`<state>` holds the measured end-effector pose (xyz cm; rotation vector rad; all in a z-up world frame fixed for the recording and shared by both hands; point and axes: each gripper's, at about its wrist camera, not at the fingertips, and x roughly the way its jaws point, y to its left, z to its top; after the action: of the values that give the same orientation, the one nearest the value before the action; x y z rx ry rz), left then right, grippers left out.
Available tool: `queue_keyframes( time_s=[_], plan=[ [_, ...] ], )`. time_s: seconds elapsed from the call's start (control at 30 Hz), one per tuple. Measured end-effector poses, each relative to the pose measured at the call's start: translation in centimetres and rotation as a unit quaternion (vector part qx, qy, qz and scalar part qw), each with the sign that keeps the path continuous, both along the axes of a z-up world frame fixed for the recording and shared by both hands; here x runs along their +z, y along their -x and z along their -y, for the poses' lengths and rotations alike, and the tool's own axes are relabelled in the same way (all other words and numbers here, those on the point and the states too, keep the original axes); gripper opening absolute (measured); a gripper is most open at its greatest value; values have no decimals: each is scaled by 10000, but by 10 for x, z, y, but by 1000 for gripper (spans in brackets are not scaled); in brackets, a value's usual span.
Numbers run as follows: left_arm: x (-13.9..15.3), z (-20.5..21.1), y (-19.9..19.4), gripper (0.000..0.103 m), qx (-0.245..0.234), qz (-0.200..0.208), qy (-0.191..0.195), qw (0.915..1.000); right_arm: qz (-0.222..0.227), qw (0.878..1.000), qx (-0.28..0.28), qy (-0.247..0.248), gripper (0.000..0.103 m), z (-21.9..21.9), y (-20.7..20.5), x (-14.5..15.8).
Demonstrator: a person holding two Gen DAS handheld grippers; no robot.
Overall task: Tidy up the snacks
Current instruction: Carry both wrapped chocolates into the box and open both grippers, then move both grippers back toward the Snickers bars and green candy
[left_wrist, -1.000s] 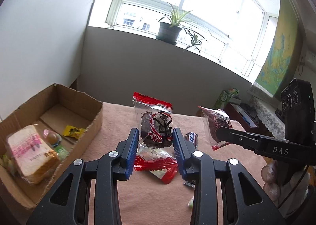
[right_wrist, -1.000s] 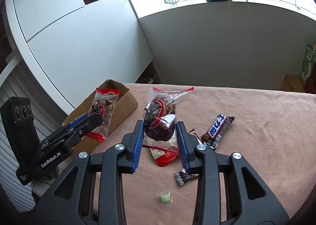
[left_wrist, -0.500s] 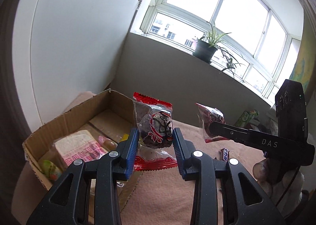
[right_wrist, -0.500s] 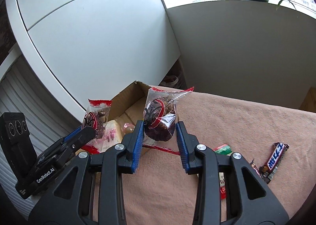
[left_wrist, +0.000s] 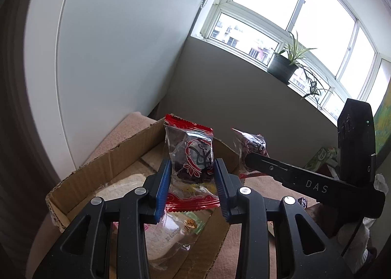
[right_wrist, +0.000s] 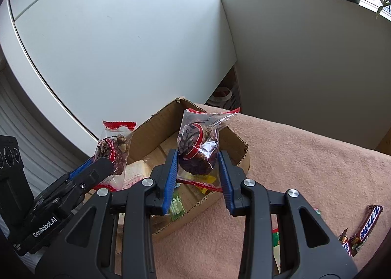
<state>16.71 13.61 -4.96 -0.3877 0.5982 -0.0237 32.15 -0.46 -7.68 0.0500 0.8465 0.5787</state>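
Landmark: cardboard box — an open carton on the pink table cloth.
Left gripper: above the box, blue pads narrowed onto a clear, red-edged snack packet with a dark round cake inside; the packet stands upright between the pads, gripped at its lower half.
Right gripper: over the box's near-right part, pads likewise pressed in on a second snack packet of the same kind, tilted a little, its crimped top towards the box's far corner.
In the box: a wrapped bread slice lies under the left gripper, with a green sachet and a yellow wrapper beside it.
Outside the box: a chocolate bar lies on the cloth well to the right of the box — a smaller brown bar sits just beside it.
Beyond the box: a potted plant on the window sill.
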Motion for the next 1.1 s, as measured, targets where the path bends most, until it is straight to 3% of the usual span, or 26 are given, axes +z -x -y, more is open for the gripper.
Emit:
queue_keyframes(
  time_s=[0.17, 0.23, 0.27, 0.6, 0.9, 1.1],
  plan=[
    [-1, -2, -3, 36, 146, -49, 8, 9999, -1, 10000, -45, -12, 41, -2, -7, -2],
    [-1, -2, -3, 36, 152, -21, 11, 9999, 69, 9999, -81, -2, 60, -3, -4, 0],
    [0, -2, -2, 36, 154, -22, 13, 9999, 108, 9999, -93, -8, 61, -3, -4, 1],
    [-1, -1, 6, 36, 63, 1, -33, 10000, 205, 9997, -149, 15, 62, 14, 19, 16],
    [4, 25, 19, 37, -344, 86, 88, 9993, 450, 9977, -458, 228, 67, 72, 70, 36],
    [1, 54, 22, 38, -690, -7, 103, 9976, 437, 9952, -817, 311, 67, 122, 102, 31]
  ],
)
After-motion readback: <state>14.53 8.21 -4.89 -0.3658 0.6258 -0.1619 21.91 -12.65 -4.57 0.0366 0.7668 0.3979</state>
